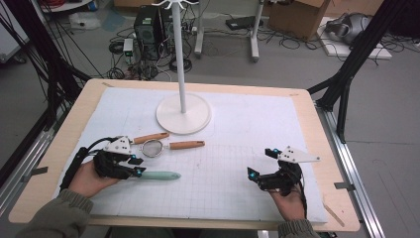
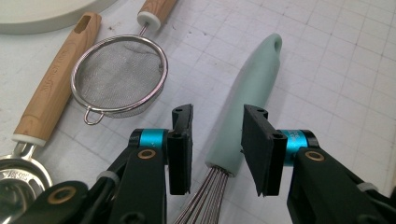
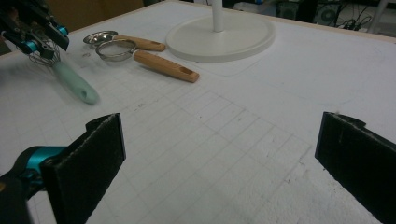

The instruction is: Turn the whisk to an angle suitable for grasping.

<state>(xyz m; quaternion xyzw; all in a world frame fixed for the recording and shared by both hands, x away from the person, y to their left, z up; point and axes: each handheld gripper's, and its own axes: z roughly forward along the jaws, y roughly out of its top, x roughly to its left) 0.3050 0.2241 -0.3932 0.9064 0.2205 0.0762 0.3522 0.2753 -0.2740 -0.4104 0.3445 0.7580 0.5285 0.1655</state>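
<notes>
The left gripper hovers at the near left of the desk, its jaws parted on either side of a whisk with a pale mint-green handle and steel wires; the pads stand just clear of the handle, not pressing it. The whisk lies flat on the white gridded mat, handle pointing right. Just beyond it lie a small round wire-mesh strainer with a wooden handle and a steel measuring spoon with a wooden handle, side by side, their handles pointing opposite ways. Farther off, at the middle of the mat, stands a white pole on a round white base. The right gripper rests at the near right, well apart from the utensils, its jaws spread wide over bare mat.
</notes>
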